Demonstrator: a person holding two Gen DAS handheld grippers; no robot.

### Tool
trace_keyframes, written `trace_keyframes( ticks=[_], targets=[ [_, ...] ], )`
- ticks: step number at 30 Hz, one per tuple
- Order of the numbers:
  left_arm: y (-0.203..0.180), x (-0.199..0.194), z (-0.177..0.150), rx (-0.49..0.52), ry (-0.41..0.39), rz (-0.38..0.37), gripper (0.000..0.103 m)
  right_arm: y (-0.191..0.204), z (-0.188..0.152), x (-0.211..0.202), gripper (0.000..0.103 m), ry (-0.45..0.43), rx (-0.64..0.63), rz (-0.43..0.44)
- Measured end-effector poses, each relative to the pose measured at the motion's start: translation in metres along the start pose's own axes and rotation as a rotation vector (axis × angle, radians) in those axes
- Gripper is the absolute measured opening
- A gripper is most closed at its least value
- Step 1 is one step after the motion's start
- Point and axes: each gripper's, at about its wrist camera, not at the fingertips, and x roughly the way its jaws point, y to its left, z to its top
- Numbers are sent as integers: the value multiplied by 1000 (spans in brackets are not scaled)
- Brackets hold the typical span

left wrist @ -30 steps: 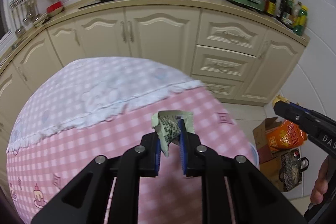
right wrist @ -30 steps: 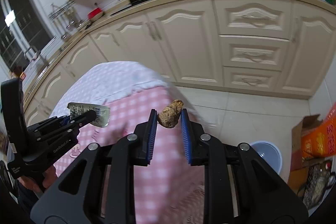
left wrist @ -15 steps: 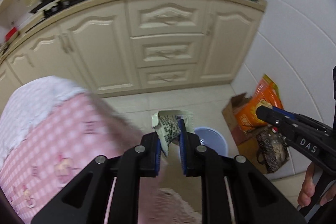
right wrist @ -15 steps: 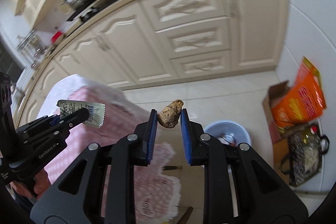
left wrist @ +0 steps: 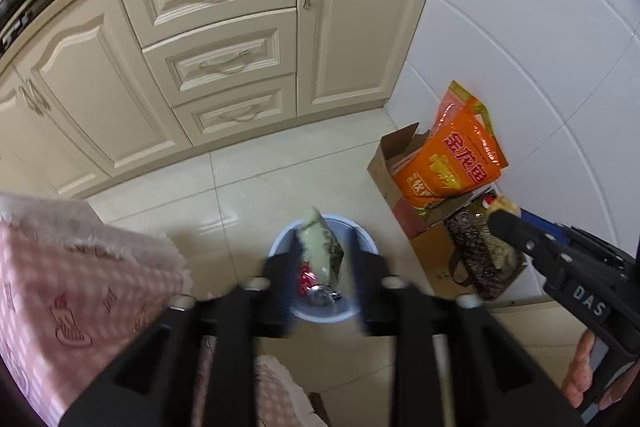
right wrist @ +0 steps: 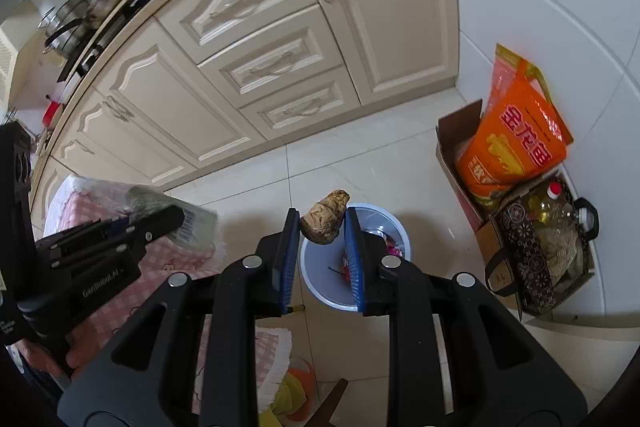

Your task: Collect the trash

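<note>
My left gripper (left wrist: 322, 251) is blurred and its jaws stand wider apart; the pale green wrapper (left wrist: 322, 247) sits loose between them, right above the light blue bin (left wrist: 362, 233) on the floor. The bin holds red and silvery trash (left wrist: 312, 285). My right gripper (right wrist: 322, 223) is shut on a brown crumpled lump (right wrist: 324, 217) and hangs over the bin (right wrist: 394, 231). In the right wrist view, the left gripper (right wrist: 176, 221) shows at the left with the wrapper (right wrist: 196, 227).
A pink checked tablecloth (left wrist: 72, 287) covers the table at the left. A cardboard box (left wrist: 390, 171) with an orange bag (left wrist: 456, 159) and a patterned bag (left wrist: 476, 251) stand against the white wall. Cream cabinets (left wrist: 224, 55) lie ahead.
Both grippers swung right from the table to above the bin. The left jaws have spread and the wrapper now sits loose. The right gripper still holds the lump.
</note>
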Motion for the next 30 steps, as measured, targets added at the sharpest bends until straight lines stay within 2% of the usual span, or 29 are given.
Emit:
trace_keyframes(
  ticks=[1, 3, 8, 15, 17, 18, 30],
  targets=[
    [0, 3, 2, 5, 3, 16, 72, -2, 0, 2, 23, 6, -3, -2],
    [4, 7, 2, -5, -7, 47, 71, -2, 1, 7, 24, 17, -4, -5],
    [15, 17, 1, -34, 44, 60, 71, 3, 6, 21, 24, 43, -11, 14],
    [31, 6, -1, -56, 40, 69, 71, 31, 6, 33, 25, 85, -86, 51],
    [35, 1, -2, -60, 30, 82, 71, 43, 6, 33, 50, 74, -142, 26],
    [37, -1, -3, -61, 24, 89, 71, 48, 5, 30, 74, 50, -160, 3],
    [38, -14, -16, -39, -6, 132, 71, 41, -4, 16, 75, 45, -108, -25]
  ],
)
